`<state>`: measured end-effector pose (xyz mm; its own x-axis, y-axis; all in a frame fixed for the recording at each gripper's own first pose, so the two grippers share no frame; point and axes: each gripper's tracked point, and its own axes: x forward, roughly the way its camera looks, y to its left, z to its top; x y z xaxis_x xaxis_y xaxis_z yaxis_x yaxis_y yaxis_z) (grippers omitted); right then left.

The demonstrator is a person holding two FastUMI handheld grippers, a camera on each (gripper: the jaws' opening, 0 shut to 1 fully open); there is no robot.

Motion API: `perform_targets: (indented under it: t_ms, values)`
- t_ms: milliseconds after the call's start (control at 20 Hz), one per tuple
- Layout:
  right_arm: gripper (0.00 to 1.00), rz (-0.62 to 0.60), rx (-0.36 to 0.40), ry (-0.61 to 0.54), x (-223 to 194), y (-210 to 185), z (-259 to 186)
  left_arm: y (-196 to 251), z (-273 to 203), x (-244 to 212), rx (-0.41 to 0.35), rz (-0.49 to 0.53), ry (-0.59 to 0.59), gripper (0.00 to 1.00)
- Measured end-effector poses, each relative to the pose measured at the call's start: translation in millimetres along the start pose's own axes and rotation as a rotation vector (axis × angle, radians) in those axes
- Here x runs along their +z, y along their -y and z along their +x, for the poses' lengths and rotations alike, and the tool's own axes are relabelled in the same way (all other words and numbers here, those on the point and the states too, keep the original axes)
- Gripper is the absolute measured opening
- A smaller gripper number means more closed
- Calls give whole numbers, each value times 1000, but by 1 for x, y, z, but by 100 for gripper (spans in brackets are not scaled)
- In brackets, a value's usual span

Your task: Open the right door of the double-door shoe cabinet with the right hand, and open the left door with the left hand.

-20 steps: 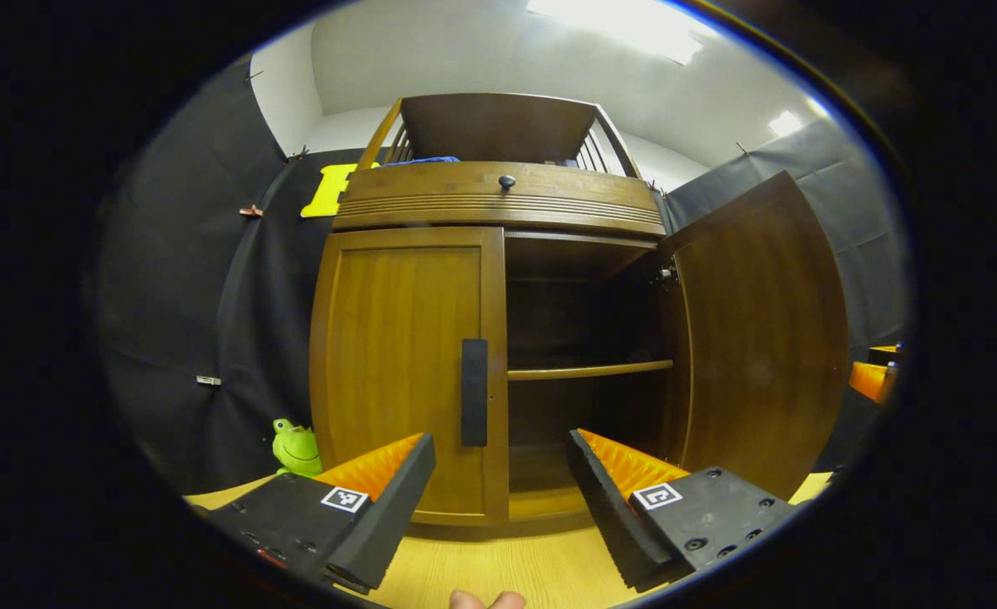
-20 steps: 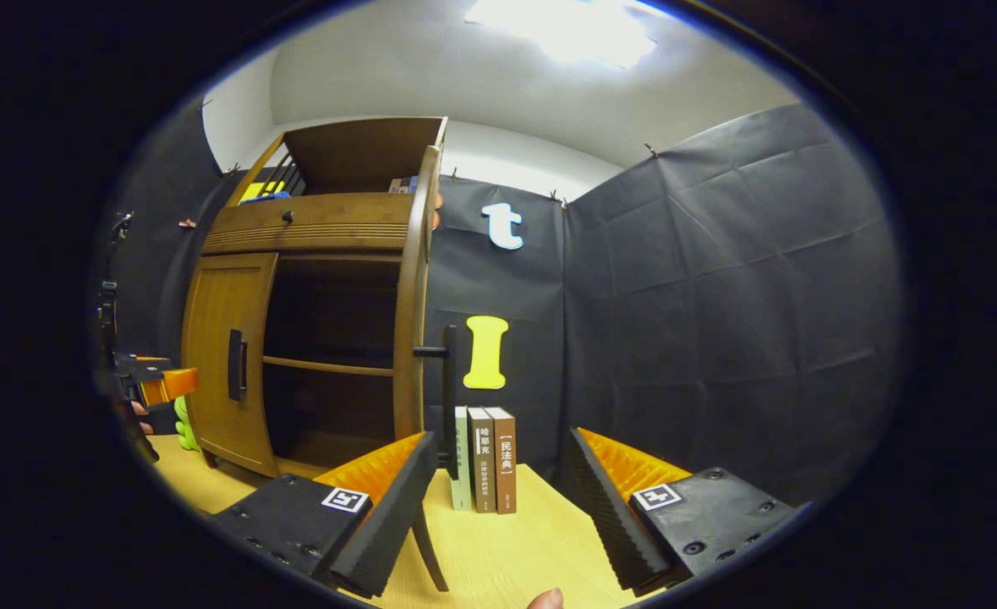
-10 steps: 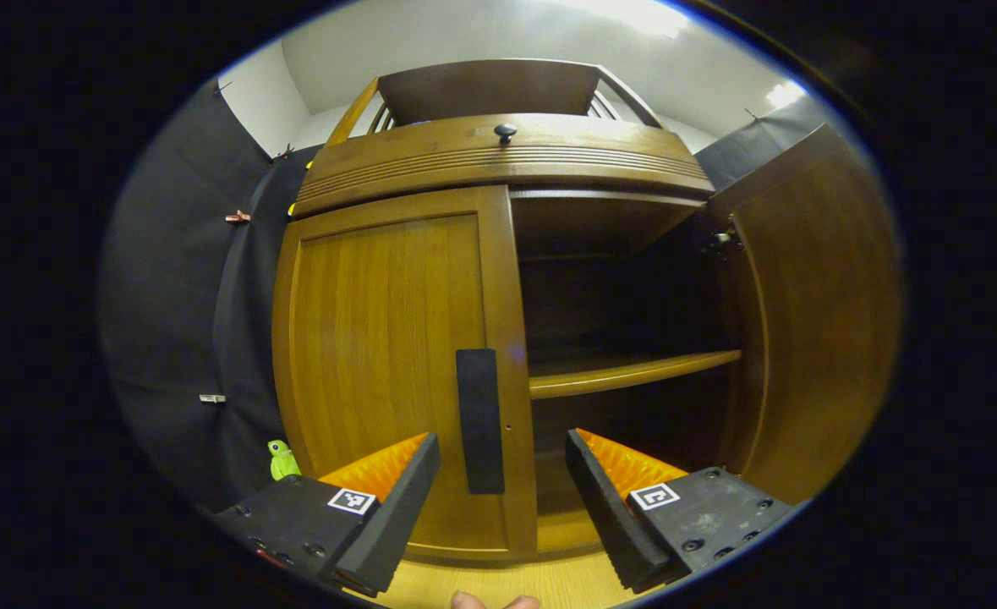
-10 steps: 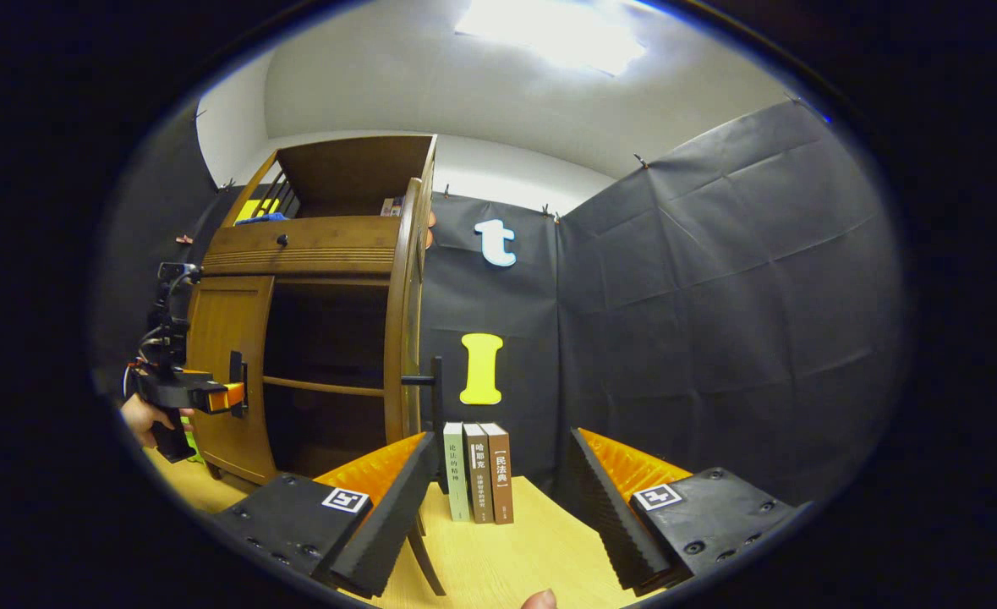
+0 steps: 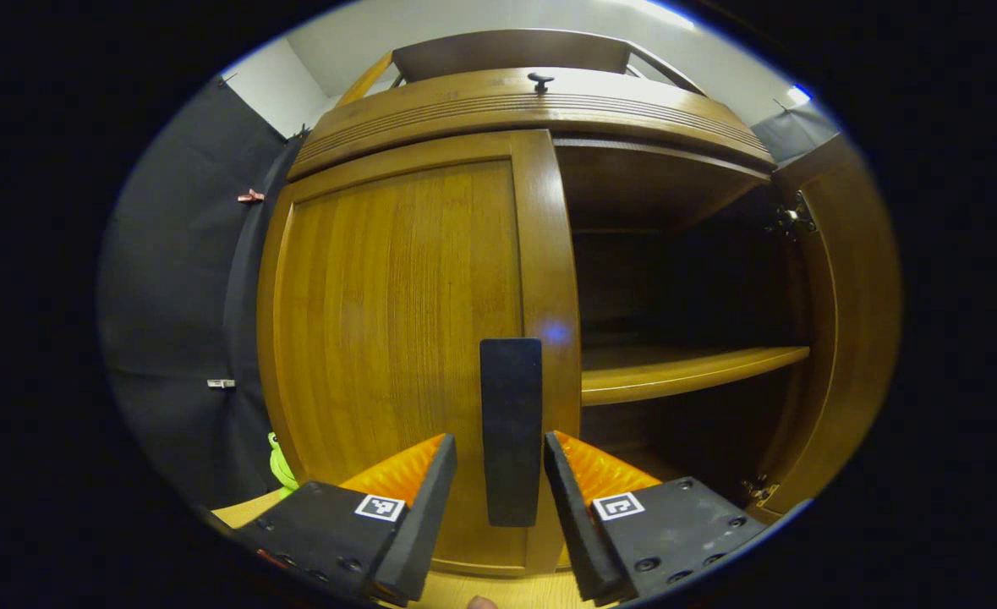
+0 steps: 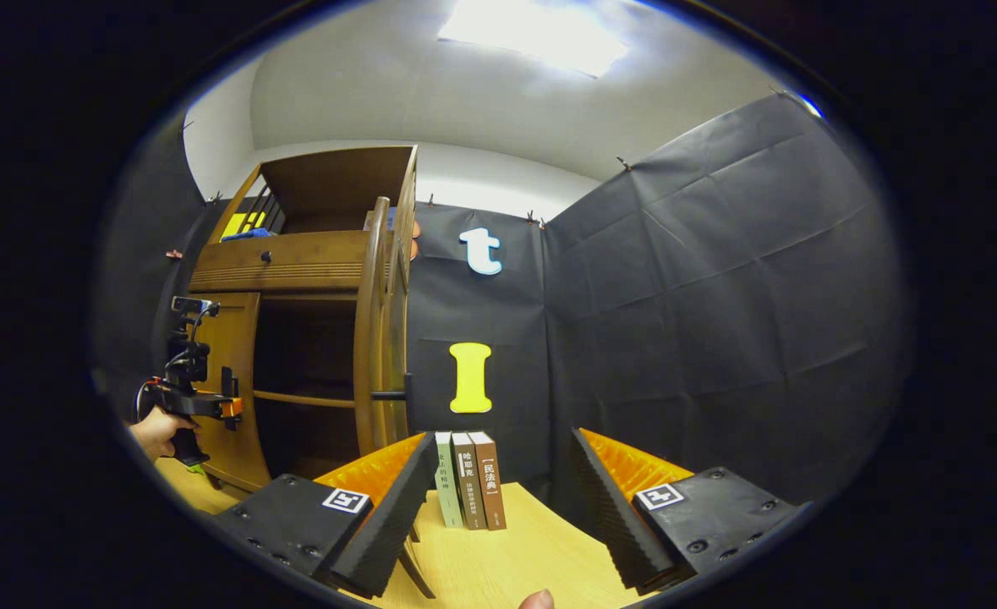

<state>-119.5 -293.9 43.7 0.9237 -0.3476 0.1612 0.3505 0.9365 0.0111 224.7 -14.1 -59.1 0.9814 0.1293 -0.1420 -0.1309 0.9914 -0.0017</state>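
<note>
Since 1 s ago, left gripper advanced to left door; door handle now sits between its jaws, which are released, not yet clamped. Right door stands open; right gripper jaws released, clear of it. Next: clamp, pull.

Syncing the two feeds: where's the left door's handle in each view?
Left gripper view: left door handle, lower centre, between the left hand-held gripper's open fingers.
Right gripper view: far left, handle by that gripper.
Shared landmark: inner shelf.
</note>
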Motion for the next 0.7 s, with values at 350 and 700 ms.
perform_targets:
  t_ms: [350, 700]
  values:
    - [97, 5, 0, -4, -1, 0, 1, 8, 1, -4, -26, 21, -28, 34]
    - [97, -21, 17, 6, 3, -9, -1, -10, -49, 0, -62, 41, -41, 29]
